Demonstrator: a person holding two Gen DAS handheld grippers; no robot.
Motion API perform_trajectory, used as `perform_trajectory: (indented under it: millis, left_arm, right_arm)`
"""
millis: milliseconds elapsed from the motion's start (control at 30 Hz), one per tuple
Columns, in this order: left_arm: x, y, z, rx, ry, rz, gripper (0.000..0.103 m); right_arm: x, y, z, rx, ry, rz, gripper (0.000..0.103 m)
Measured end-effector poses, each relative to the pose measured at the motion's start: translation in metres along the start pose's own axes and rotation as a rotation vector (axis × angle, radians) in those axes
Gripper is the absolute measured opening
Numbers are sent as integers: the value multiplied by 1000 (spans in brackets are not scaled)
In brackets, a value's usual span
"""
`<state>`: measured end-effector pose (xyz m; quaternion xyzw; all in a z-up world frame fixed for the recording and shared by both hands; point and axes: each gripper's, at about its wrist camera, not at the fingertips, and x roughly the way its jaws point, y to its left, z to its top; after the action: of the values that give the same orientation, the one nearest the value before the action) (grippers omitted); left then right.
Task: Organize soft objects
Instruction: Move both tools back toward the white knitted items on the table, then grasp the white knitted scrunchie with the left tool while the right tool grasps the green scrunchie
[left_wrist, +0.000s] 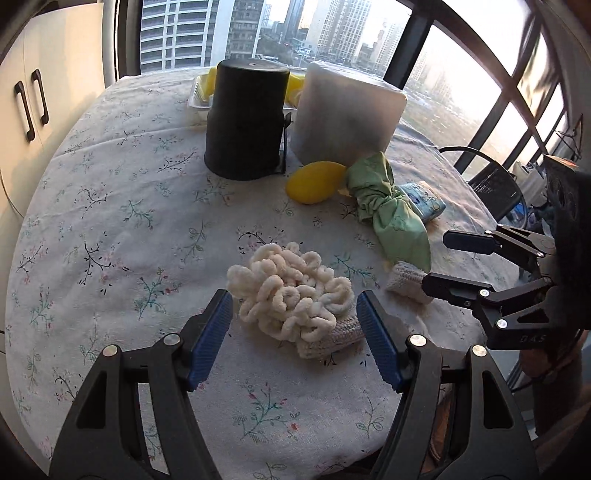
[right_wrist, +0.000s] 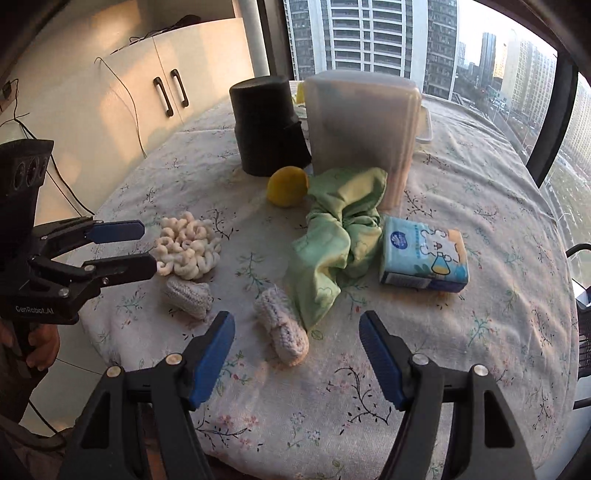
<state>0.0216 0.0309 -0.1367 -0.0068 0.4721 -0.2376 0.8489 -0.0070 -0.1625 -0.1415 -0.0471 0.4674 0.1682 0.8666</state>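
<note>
Left gripper (left_wrist: 293, 325) is held with jaws spread wide, nothing between them, just in front of the cream scrunchie (left_wrist: 290, 293) on the table (left_wrist: 110, 221). Right gripper (right_wrist: 297, 332) is likewise spread and empty, with one knit sock (right_wrist: 282, 326) lying between its fingertips. A second sock (right_wrist: 188, 297) is seen left of it. Farther back lie the green cloth (right_wrist: 336, 236), tissue pack (right_wrist: 423, 254) and yellow ball (right_wrist: 287, 186). Behind these stand the black bin (right_wrist: 267, 125) and clear box (right_wrist: 364, 136).
</note>
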Motion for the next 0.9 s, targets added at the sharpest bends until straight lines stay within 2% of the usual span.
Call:
perform_trajectory:
  millis: [133, 200, 367, 467, 533, 567, 600, 700, 767, 900]
  left_arm:
    - [15, 6, 5, -61, 25, -57, 68]
    - [21, 7, 7, -85, 27, -63, 68]
    - [31, 3, 12, -83, 12, 59, 68]
    - [33, -1, 13, -67, 10, 56, 67]
    - [33, -4, 12, -53, 4, 63, 66]
    - [32, -7, 11, -44, -5, 72, 62]
    - [32, -10, 11, -32, -8, 79, 51]
    - [30, -16, 12, -27, -20, 77, 35]
    - [27, -16, 14, -39, -29, 60, 29]
    - [16, -9, 19, -81, -60, 4, 25]
  right_arm:
    - [23, -3, 21, 16, -10, -36, 73]
    - [36, -6, 31, 27, -7, -58, 73]
    - [62, -10, 49, 35, 19, -144, 73]
    - [67, -9, 54, 19, 20, -182, 66]
    - [68, -9, 55, 12, 25, -192, 57]
    - [68, -10, 55, 13, 29, -200, 53]
    - [68, -11, 56, 14, 37, -211, 46]
    - [62, -15, 55, 20, 39, -198, 37]
    - [57, -15, 54, 15, 35, -194, 34]
    - [45, -16, 55, 56, 25, -128, 31]
